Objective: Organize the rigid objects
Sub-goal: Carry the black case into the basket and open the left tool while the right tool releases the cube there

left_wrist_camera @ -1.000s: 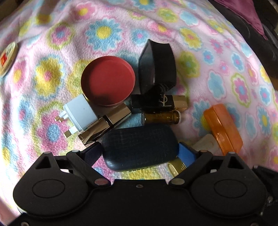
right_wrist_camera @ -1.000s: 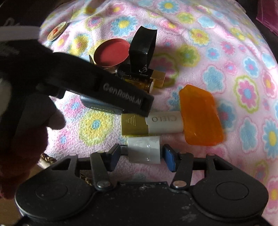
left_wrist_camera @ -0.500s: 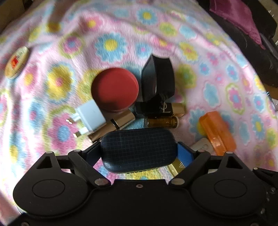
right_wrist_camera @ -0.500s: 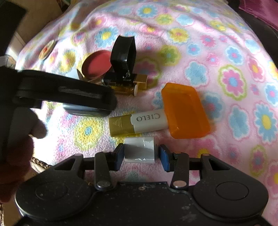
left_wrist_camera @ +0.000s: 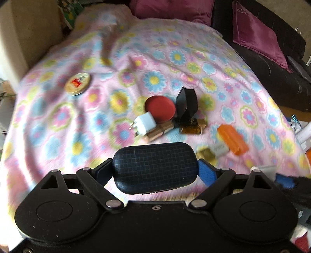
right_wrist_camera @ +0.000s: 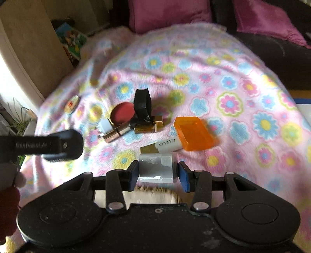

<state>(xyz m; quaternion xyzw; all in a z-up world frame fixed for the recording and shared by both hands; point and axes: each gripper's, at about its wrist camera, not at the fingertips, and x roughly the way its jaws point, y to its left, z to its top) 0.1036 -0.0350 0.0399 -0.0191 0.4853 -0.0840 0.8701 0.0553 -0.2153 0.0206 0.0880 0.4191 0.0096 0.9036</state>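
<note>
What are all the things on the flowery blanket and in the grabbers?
blanket: 1, pink with flowers, under everything
round tin: 1, cream and red, far left, alone
red lid: 1, middle cluster
black box: 1, upright beside the lid
white plug: 1, front of the lid
gold tubes: several, in the cluster
orange case: 1, right
CIELO tube: 1, white and gold, beside the orange case
cushions: 2, purple, behind
dark case: 1, navy, in left gripper
silver box: 1, in right gripper
</note>
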